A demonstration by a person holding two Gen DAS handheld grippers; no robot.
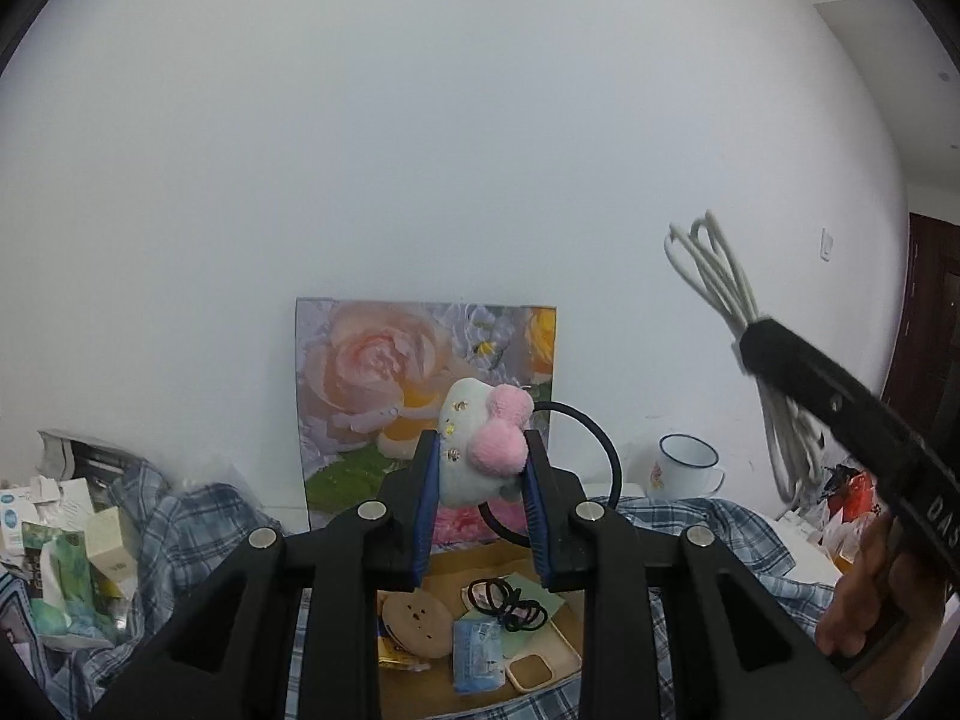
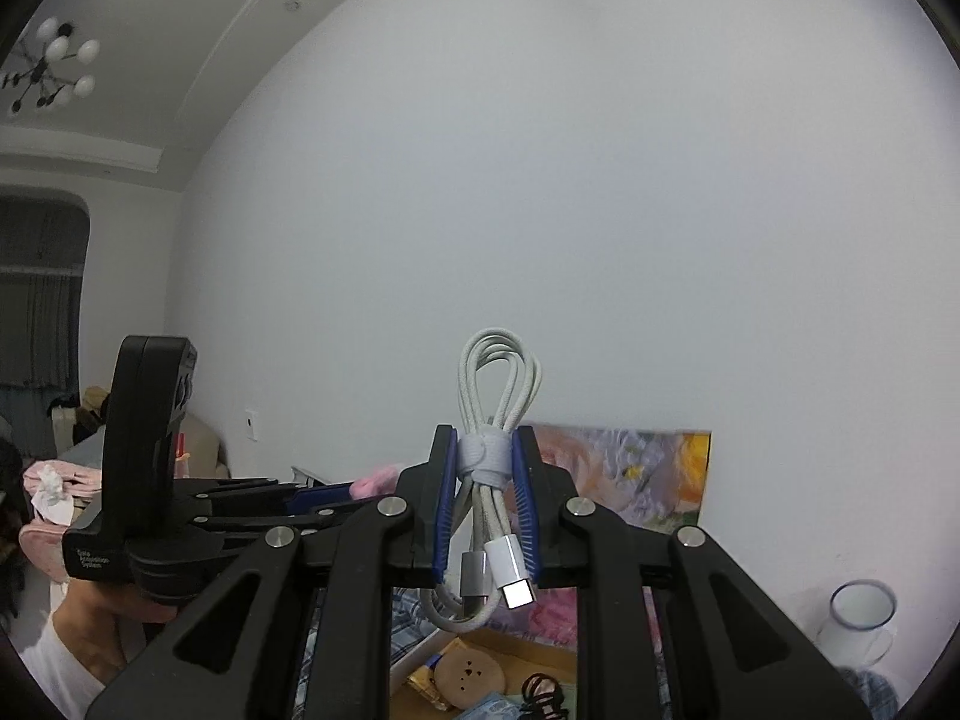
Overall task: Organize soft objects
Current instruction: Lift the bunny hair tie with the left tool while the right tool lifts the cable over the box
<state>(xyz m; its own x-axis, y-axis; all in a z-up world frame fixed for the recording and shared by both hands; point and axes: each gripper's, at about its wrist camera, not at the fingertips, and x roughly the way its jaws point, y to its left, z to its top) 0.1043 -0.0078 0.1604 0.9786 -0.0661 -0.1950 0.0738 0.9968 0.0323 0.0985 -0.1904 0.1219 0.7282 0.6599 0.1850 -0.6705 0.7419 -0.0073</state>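
My left gripper [image 1: 480, 468] is shut on a plush hair tie [image 1: 474, 450], white with a pink bow and a black elastic loop, held in the air above a cardboard box [image 1: 540, 552]. My right gripper [image 2: 483, 480] is shut on a bundled white charging cable [image 2: 495, 414] with a grey strap, its plugs hanging down. The right gripper with the cable also shows in the left wrist view [image 1: 750, 348] at the right. The left gripper shows at the left of the right wrist view [image 2: 318, 498].
The box holds black hair bands [image 1: 507, 600], a round wooden piece [image 1: 417, 624], a blue packet [image 1: 477, 654] and a phone case [image 1: 540, 666]. A plaid cloth [image 1: 180, 534] surrounds it. A floral picture [image 1: 372, 384] leans on the wall. An enamel mug [image 1: 684, 465] stands right. Boxes [image 1: 60, 540] clutter the left.
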